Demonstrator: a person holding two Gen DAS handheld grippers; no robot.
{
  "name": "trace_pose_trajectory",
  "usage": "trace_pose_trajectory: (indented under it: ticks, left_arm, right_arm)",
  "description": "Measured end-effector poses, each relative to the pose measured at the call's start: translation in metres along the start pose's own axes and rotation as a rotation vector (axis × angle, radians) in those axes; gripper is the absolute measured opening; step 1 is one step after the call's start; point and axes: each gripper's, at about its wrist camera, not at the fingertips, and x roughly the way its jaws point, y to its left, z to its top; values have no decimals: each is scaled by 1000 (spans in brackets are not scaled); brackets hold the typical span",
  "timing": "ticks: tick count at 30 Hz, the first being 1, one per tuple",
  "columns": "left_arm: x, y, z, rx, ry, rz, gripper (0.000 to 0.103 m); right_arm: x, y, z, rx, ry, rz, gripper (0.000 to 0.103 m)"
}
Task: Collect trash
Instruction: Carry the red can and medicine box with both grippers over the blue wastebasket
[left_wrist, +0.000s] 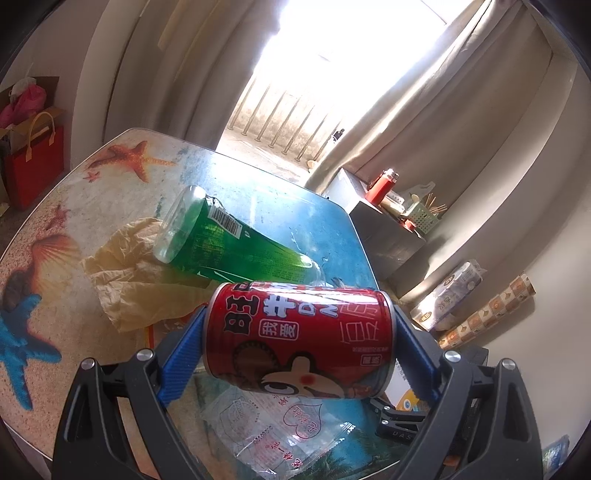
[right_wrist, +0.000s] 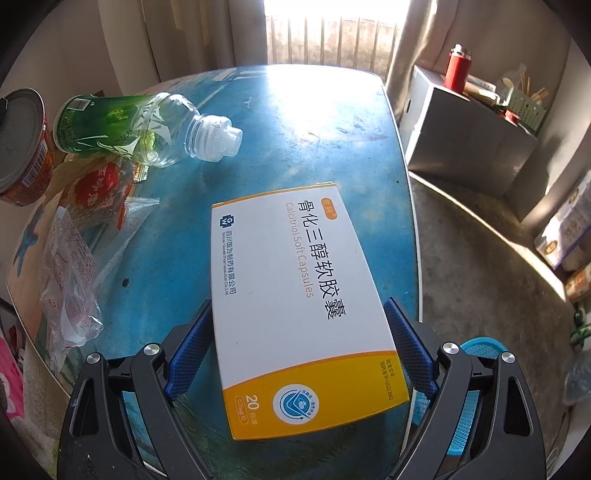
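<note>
Both grippers loaded: left gripper (left_wrist: 299, 334) pinches red can (left_wrist: 299, 332) crosswise; right gripper (right_wrist: 297, 350) clamps medicine box (right_wrist: 299, 306), long axis forward, blue basket (right_wrist: 476, 369) just right-below

Above the table (right_wrist: 258, 122), the left gripper (left_wrist: 299, 332) clamps a red can (left_wrist: 295, 332); the right gripper (right_wrist: 299, 347) clamps a box (right_wrist: 295, 302).
</note>
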Motion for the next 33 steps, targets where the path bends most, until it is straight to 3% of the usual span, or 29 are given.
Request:
trace_pose_trajectory:
  ticks: [2,7,20,33]
  left_arm:
    - [-6,0,1,8,-16,1,91]
    - [-19,-1,2,17,-48,4,91]
    - [-30,4,5,34,-85,17,91]
    - [-43,10,4,41,-107,17,91]
  right_arm:
    - [0,-1,0,9,-4,1,85]
    - [-3,-7,3,30,-16,-3,67]
    - [-22,-18,6,75,-72,-4,67]
    - [-69,6,-3,-177,-137,-38,67]
